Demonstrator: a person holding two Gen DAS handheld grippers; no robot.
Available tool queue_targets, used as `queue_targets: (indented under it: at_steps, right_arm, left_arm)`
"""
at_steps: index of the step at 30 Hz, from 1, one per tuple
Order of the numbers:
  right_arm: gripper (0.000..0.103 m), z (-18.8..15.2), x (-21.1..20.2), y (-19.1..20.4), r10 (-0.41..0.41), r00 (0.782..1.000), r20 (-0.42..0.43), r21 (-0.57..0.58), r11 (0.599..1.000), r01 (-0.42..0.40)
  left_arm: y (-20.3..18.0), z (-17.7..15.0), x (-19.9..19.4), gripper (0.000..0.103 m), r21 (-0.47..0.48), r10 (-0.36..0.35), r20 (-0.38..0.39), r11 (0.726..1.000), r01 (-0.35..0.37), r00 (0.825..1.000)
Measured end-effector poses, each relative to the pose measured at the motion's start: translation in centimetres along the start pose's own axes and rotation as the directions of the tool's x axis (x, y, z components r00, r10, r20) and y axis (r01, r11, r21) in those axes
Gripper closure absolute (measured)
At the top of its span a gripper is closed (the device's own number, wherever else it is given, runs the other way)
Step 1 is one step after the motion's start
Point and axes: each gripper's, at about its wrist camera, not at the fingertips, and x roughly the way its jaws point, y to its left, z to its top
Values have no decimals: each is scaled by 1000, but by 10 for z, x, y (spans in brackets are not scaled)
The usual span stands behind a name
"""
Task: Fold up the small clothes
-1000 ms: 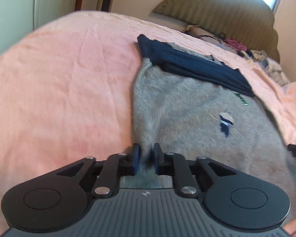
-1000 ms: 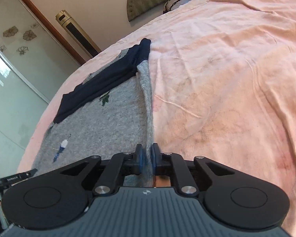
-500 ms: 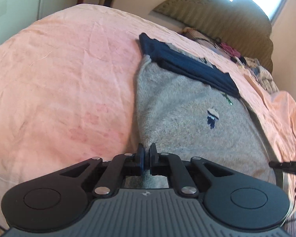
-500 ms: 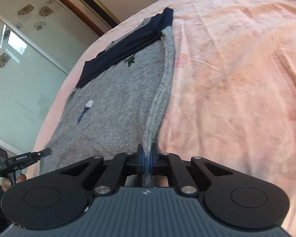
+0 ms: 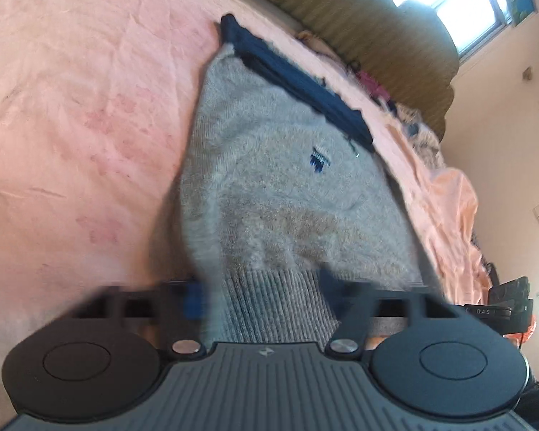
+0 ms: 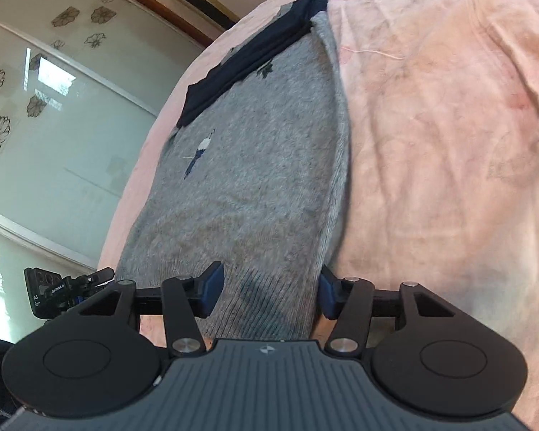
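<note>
The grey knitted sweater with a small navy embroidered motif (image 5: 287, 186) lies flat along the pink-sheeted bed (image 5: 72, 107). Its ribbed hem (image 6: 266, 301) is at the near edge of the bed and a dark navy band of cloth (image 5: 298, 82) lies across its far end. Whether that band is the sweater's own folded part or a separate piece, I cannot tell.

The left gripper (image 5: 262, 291) has its jaws spread, though blurred, with the hem lying between them unpinched. The right gripper (image 6: 269, 289) also has its jaws spread wide over the hem, gripping nothing.

The body looks like a narrow, straight-sided strip with no sleeves sticking out, so the side folds seem done. Still to do, I judge, is taking hold of the hem and bringing it over toward the navy end, perhaps twice, to make a compact bundle.
</note>
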Motion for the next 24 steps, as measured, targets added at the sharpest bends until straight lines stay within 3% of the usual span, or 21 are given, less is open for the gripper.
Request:
queue_targets:
  at_steps: [2, 6, 8, 11, 12, 13, 15, 17, 19, 20, 21, 22, 24]
  right_arm:
    - [91, -2, 5, 4, -17, 1000, -26, -39, 999, 16]
    - [93, 0, -25, 1, -77, 997, -2, -68, 995, 76]
    - [95, -1, -39, -14, -141, 990, -3, -53, 989, 140]
    - [94, -6, -39, -25, -77, 997, -9, -13, 997, 77]
    - [93, -7, -38, -25, -62, 998, -6, -4, 998, 62]
    - [90, -8, -36, -25, -47, 999, -1, 8, 999, 47]
    - [65, -10, -37, -25, 2, 1000, 14, 24, 1000, -3]
    - [49, -12, -36, -25, 58, 998, 31, 46, 997, -60]
    - [49, -11, -29, -19, 62, 998, 28, 45, 997, -63]
    - [60, -9, -26, -17, 49, 999, 19, 40, 998, -49]
    - [89, -7, -23, -14, 25, 1000, -2, 27, 999, -25]
    - [92, -6, -16, -12, -9, 999, -41, 7, 1000, 9]
    - [92, -4, -23, -7, -4, 999, -41, -34, 999, 2]
  left_arm:
    - [2, 4, 2, 95, -22, 9, -30, 1000, -9, 1000]
    - [-8, 3, -19, 96, 88, 22, -16, 996, -21, 1000]
    - [-3, -1, -11, 98, 115, 73, -60, 991, -65, 996]
    - [9, -5, -11, 95, 71, 32, -57, 997, -28, 998]
    - [13, -5, -14, 88, 44, 5, -63, 999, -2, 998]
    - [16, -6, -15, 82, 13, -33, -72, 999, 34, 997]
    - [20, -10, -19, 53, -26, -104, -70, 994, 103, 992]
    - [16, -11, -17, 48, -26, -116, -61, 993, 115, 991]
    - [7, -12, -13, 55, 4, -86, -49, 996, 86, 995]
    - [2, -11, -9, 90, 20, -57, -60, 998, 58, 997]
    - [0, -9, -6, 98, 31, -33, -77, 999, 35, 996]
    - [-1, -9, -10, 98, 47, -35, -65, 998, 38, 997]
    - [-8, -5, -25, 98, 112, -39, -29, 993, 42, 999]
